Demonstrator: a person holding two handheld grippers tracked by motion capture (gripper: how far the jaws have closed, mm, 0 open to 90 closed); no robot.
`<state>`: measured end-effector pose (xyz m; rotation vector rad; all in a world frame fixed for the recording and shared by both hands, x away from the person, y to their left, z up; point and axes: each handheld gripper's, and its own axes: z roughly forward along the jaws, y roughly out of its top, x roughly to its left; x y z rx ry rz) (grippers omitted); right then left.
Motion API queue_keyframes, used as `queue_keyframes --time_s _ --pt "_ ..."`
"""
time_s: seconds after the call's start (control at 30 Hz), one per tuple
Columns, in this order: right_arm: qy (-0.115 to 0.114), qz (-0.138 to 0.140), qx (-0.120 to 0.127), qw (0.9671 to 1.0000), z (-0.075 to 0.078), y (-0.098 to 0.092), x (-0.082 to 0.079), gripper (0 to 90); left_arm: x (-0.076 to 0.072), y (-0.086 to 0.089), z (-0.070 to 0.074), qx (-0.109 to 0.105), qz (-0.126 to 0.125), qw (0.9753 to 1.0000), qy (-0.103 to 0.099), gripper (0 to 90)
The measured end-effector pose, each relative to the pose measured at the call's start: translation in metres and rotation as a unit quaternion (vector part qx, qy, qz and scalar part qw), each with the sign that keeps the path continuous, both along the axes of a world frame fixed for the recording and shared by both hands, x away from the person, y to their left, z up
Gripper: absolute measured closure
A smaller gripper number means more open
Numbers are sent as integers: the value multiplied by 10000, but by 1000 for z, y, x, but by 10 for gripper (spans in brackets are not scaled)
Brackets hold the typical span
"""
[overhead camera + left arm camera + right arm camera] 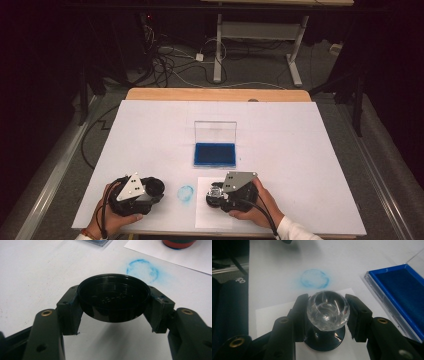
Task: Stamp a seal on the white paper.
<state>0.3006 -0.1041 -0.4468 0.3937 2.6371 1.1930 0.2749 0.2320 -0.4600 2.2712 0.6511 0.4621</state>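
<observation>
High view: one white-covered worktop (pixel 150 130) carries one open ink pad (pixel 214 154), its blue bed lying flat and its clear lid standing upright at the far edge, near the middle of the surface. Near of it lies one small white sheet of paper (pixel 202 212), and just left of that sheet one round blue ink ring (pixel 185 194) is smudged on the cover.

Two hands come in from the near edge, each with one tool. The left tool (pixel 150 190) sits at the near left, left of the ink ring; in the left gripper view its two jaws are closed against the sides of one round black cap (pixel 113 301), hollow side facing the camera, held clear of the surface. The right tool (pixel 216 195) is over the paper at the near right. In the right gripper view its jaws press on either side of the clear faceted knob of one stamp (pixel 328 310), whose dark round base rests on the paper, with the ink pad to the right and the ring just beyond.
</observation>
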Motion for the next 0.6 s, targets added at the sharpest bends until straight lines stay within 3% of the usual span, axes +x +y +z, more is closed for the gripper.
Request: queue_keyframes --time_s 0.17,0.6 --pt "-68 -35 -39 10000 3 -1 -1 569 1 -2 0 -6 11 10000 14 365" --pt "-248 -105 466 9985 29 -14 -6 568 2 -12 0 16 -21 10000 20 365"
